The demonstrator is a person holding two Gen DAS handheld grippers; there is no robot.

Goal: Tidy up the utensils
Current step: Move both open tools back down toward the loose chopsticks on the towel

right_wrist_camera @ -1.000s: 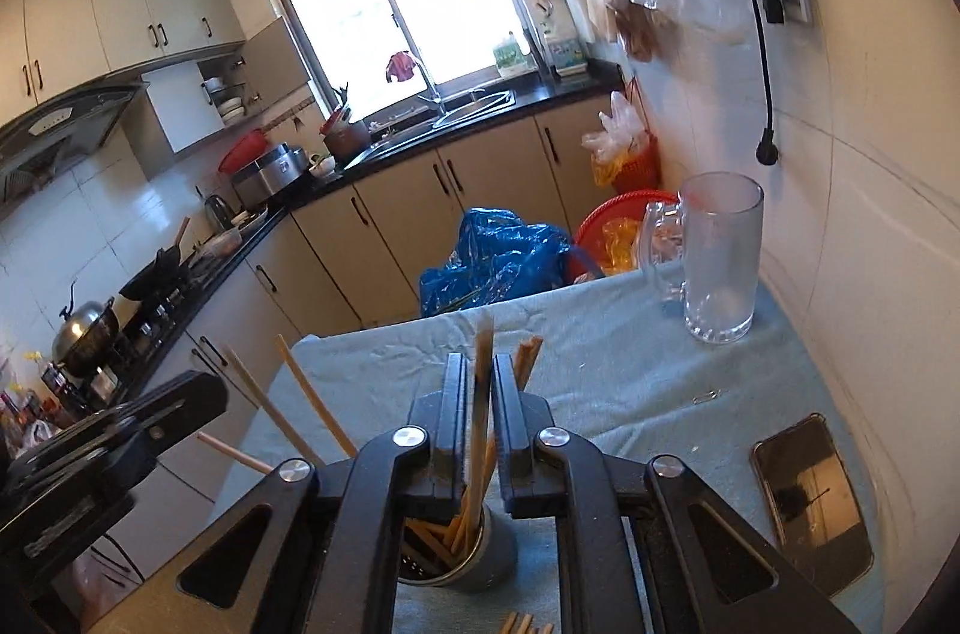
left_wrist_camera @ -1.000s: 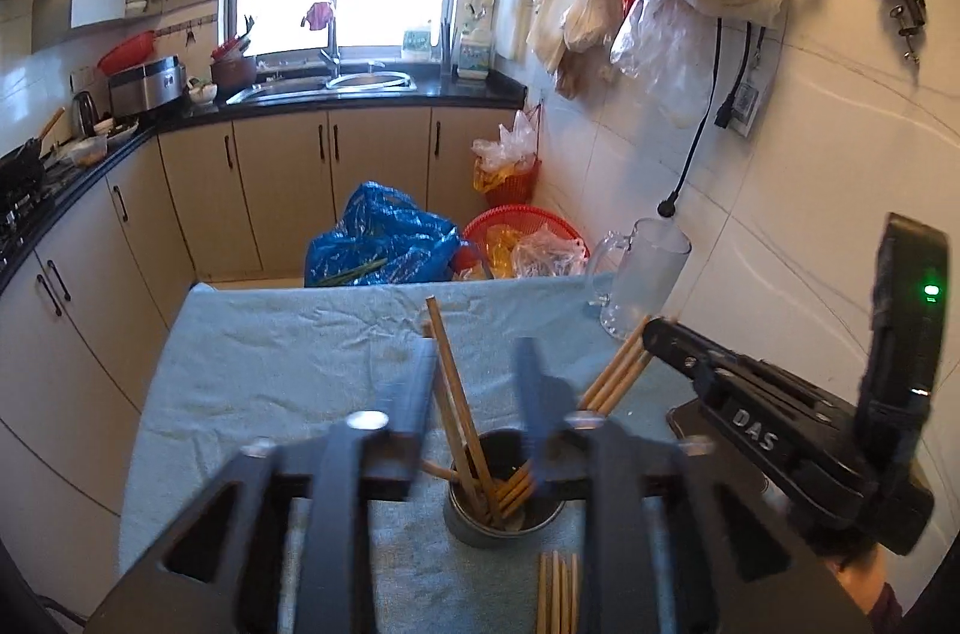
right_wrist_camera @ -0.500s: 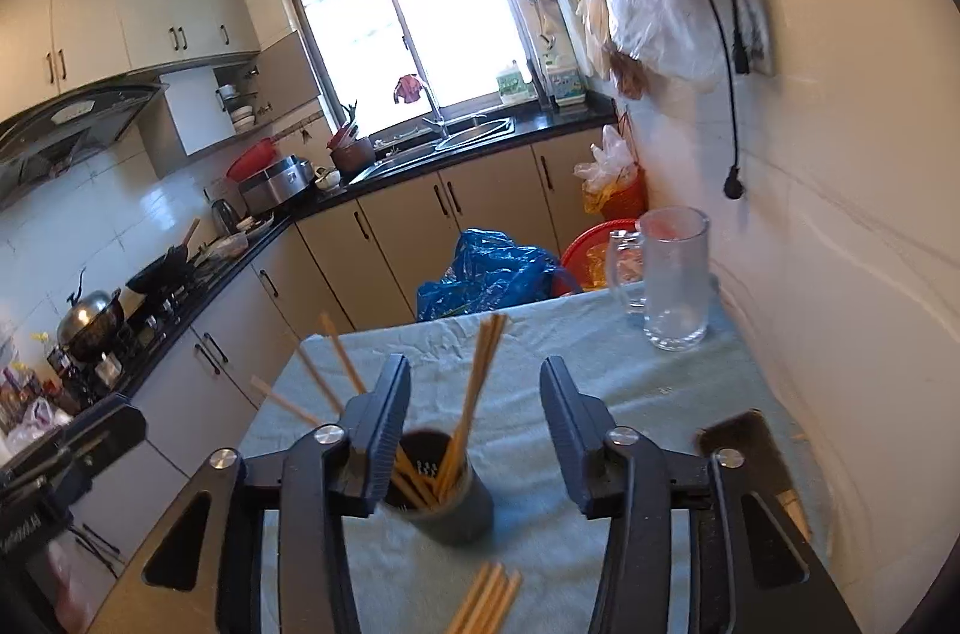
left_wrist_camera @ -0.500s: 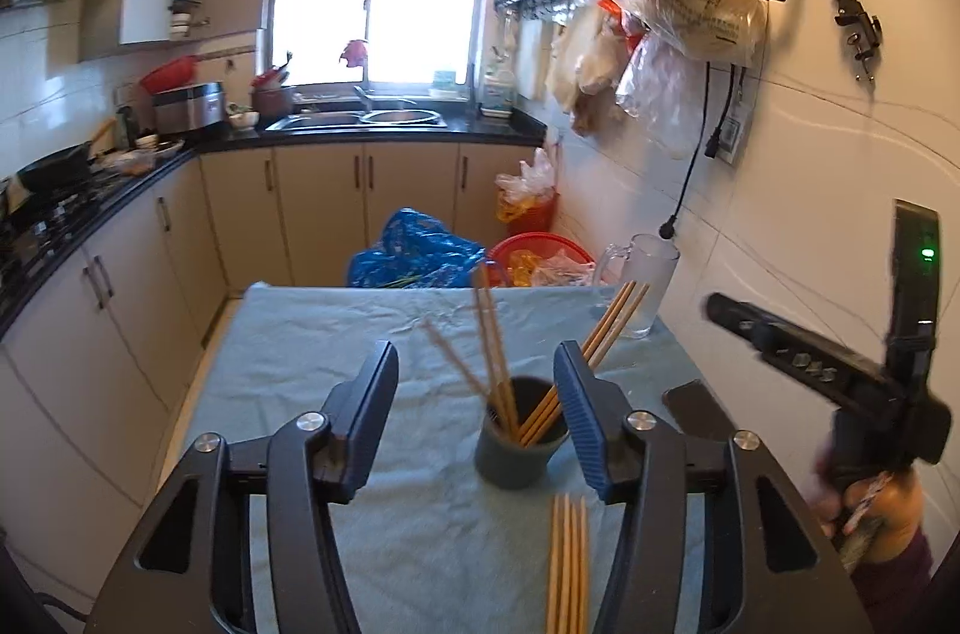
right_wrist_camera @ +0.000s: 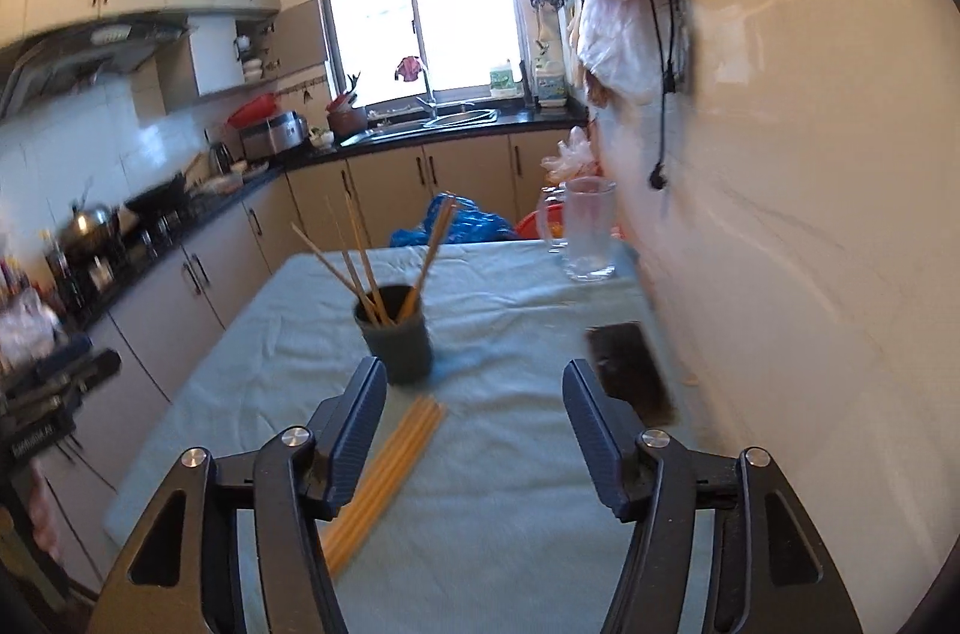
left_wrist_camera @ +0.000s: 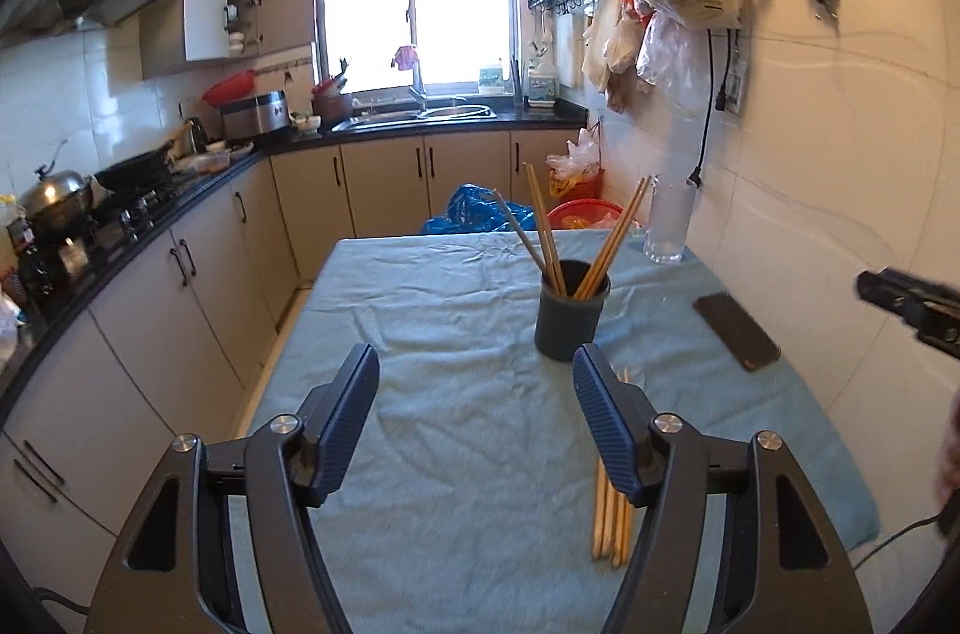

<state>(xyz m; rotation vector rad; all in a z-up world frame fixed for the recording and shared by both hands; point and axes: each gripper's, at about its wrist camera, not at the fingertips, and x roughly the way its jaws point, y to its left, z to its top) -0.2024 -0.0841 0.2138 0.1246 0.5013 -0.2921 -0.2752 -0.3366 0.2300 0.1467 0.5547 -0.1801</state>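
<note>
Left tongs (left_wrist_camera: 474, 418): jaws apart and opening, nothing between them; they hang over the cloth at the near end of the counter, short of the cup.
Right tongs (right_wrist_camera: 474, 430): jaws apart and opening too, empty; in the left view only their tip shows, at the right edge.
Loose chopsticks (right_wrist_camera: 384, 472): a small bundle lying flat on the cloth, side by side, just in front of the cup and near the tongs; in the left view (left_wrist_camera: 609, 514) the right finger partly hides them. The exact count cannot be told.
Cloth (left_wrist_camera: 456, 310): blue-green, covers the counter top, wrinkled around the cup.
Cup (left_wrist_camera: 571, 310): dark, upright, about mid-counter, slightly to the wall side.
Cup contents: several chopsticks (left_wrist_camera: 543, 226) standing on end, fanned out, some leaning left and some right; no other utensil shows inside.
Phone (left_wrist_camera: 735, 330): dark, flat on the cloth beside the wall, apart from the cup.
Mug (right_wrist_camera: 585, 229): clear glass with a handle, at the far end by the wall; looks empty.
Done: by my reading, part of the chopsticks are already in the cup.
Left: the bundle on the cloth is not yet in the cup, so the job looks roughly halfway, perhaps more.
</note>
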